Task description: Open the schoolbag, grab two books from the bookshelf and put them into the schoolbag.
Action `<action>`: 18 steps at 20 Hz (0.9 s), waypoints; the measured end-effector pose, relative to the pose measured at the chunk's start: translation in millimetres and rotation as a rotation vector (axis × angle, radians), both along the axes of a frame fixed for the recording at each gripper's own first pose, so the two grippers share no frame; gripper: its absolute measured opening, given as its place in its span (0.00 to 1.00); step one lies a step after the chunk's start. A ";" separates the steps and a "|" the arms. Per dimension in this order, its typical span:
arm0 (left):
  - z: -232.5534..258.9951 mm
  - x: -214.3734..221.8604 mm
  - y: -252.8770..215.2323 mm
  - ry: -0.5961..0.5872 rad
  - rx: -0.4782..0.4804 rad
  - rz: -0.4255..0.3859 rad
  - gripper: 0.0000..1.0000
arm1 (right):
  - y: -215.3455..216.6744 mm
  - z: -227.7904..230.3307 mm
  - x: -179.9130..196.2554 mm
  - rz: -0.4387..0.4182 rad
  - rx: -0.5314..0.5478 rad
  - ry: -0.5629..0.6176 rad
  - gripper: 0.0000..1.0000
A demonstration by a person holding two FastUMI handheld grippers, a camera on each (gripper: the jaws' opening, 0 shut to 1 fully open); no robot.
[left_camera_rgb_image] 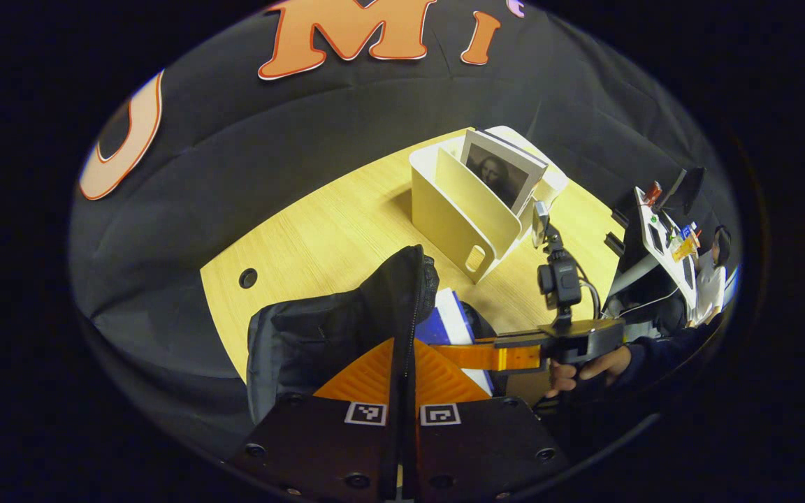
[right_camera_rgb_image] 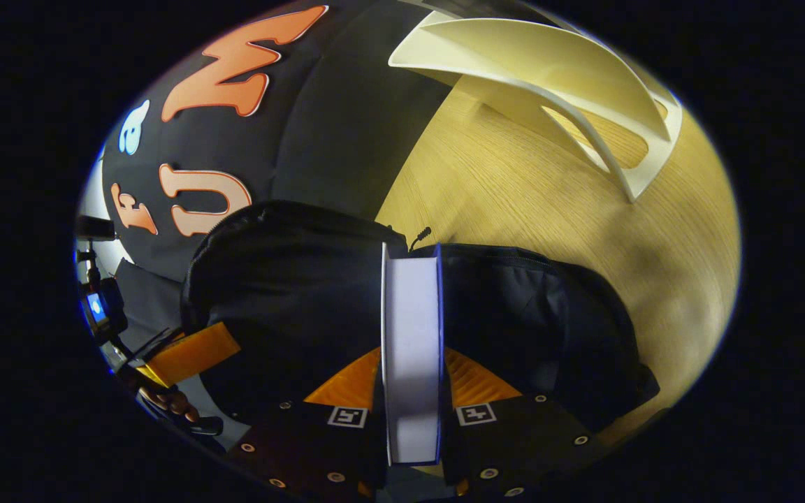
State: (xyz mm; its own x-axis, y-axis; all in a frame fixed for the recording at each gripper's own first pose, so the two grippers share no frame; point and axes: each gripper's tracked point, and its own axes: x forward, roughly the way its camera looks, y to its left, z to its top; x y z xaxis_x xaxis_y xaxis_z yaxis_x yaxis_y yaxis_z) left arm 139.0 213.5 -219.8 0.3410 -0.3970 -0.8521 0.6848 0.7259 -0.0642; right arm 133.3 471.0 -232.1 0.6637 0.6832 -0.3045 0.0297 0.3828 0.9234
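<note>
My right gripper (right_camera_rgb_image: 411, 391) is clamping a blue-covered book (right_camera_rgb_image: 411, 349) between both fingers, its page edge facing the camera, directly above the open mouth of the black schoolbag (right_camera_rgb_image: 284, 279). My left gripper (left_camera_rgb_image: 402, 381) is pinching the bag's front flap (left_camera_rgb_image: 402, 300) closed-fingered, holding the opening wide. In the left gripper view the book (left_camera_rgb_image: 453, 318) is sitting just behind that flap. The cream bookshelf (left_camera_rgb_image: 460, 209) is standing farther back on the wooden table (left_camera_rgb_image: 318, 237), holding another book (left_camera_rgb_image: 504, 171). Judged step: loading a book. The next move is calling for lowering it into the bag, then releasing.
</note>
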 end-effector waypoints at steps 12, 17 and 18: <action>-6.8 1.6 2.5 0.022 -0.030 0.061 0.04 | -21.1 -29.6 -33.0 0.172 -0.345 0.140 0.93; -8.3 0.0 1.2 0.022 -0.047 0.104 0.04 | -79.8 -13.0 -41.6 0.160 -0.422 0.145 0.95; -9.0 -2.1 1.5 0.024 -0.048 0.109 0.04 | -90.5 -7.9 -40.8 0.150 -0.420 0.149 0.96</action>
State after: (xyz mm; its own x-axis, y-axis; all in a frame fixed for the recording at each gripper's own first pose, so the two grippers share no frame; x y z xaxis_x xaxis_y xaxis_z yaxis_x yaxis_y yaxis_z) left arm 136.9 215.0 -228.8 0.3639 -0.3989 -0.8417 0.6000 0.7916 -0.1158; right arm 92.5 380.5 -240.0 0.4953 0.5650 -0.6599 0.0664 0.7328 0.6772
